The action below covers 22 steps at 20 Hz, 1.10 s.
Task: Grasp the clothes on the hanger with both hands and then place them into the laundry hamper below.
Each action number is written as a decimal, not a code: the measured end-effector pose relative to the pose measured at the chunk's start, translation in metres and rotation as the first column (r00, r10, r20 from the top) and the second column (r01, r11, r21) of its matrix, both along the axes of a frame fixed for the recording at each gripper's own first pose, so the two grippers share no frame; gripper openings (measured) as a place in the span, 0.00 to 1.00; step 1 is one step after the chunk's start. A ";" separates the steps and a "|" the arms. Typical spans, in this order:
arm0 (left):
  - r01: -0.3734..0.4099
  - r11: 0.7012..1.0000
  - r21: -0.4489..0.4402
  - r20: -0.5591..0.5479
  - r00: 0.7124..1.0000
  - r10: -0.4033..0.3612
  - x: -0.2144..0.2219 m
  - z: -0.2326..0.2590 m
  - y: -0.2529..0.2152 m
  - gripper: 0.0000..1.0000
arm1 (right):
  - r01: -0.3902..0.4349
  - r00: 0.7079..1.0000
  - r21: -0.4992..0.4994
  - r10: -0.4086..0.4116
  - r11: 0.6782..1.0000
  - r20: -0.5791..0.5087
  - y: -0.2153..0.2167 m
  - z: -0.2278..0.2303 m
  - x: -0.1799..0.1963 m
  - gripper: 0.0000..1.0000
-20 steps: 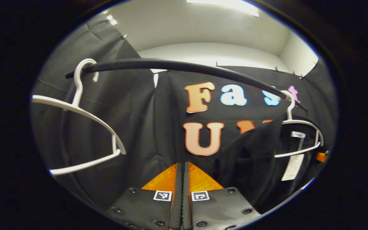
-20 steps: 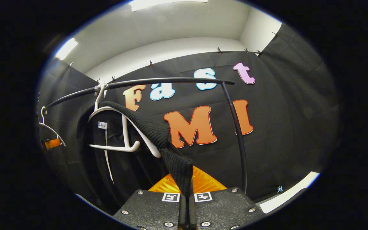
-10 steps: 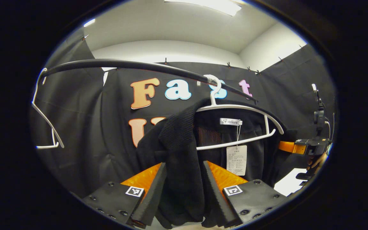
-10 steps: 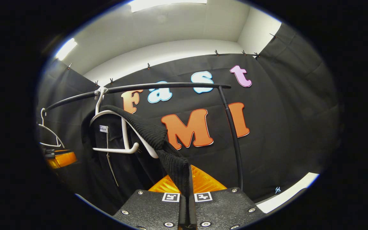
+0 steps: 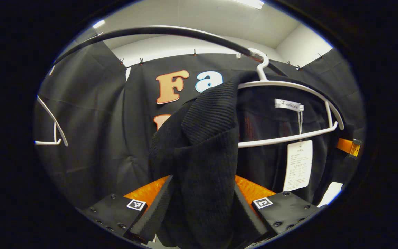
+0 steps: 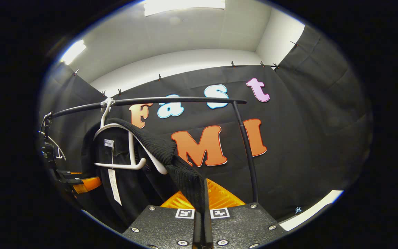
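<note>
A black knit garment (image 5: 202, 145) hangs on a white hanger (image 5: 290, 84) hooked over the black rail (image 5: 157, 30). A paper tag (image 5: 297, 166) dangles from its collar. My left gripper (image 5: 202, 180) is open, its two fingers spread either side of the garment's drooping left shoulder fold. In the right gripper view the same garment (image 6: 150, 141) drapes off the hanger (image 6: 123, 166). My right gripper (image 6: 204, 197) is shut on its right shoulder, which stretches taut from the hanger down to the fingers. The left gripper (image 6: 81, 183) shows at the far left there.
An empty white hanger (image 5: 52, 128) hangs further left on the rail. The rail's upright post (image 6: 249, 155) stands just right of my right gripper. Black cloth walls close in behind and to both sides. A strip of pale floor (image 6: 309, 211) shows at the lower right.
My left gripper went from shut to open, swung right from the empty hanger to the garment and closed in around its shoulder fold. The right gripper kept its hold, barely shifting.
</note>
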<state>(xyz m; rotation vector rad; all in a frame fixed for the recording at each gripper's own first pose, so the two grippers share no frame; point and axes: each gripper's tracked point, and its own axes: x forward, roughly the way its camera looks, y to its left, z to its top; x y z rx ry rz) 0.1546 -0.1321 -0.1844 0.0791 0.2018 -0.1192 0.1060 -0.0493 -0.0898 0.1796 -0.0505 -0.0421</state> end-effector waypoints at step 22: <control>-0.251 0.968 0.026 0.195 0.951 0.242 0.033 0.106 0.131 0.12 | -0.022 1.000 0.096 0.023 0.995 -0.010 0.034 -0.046 0.054 0.02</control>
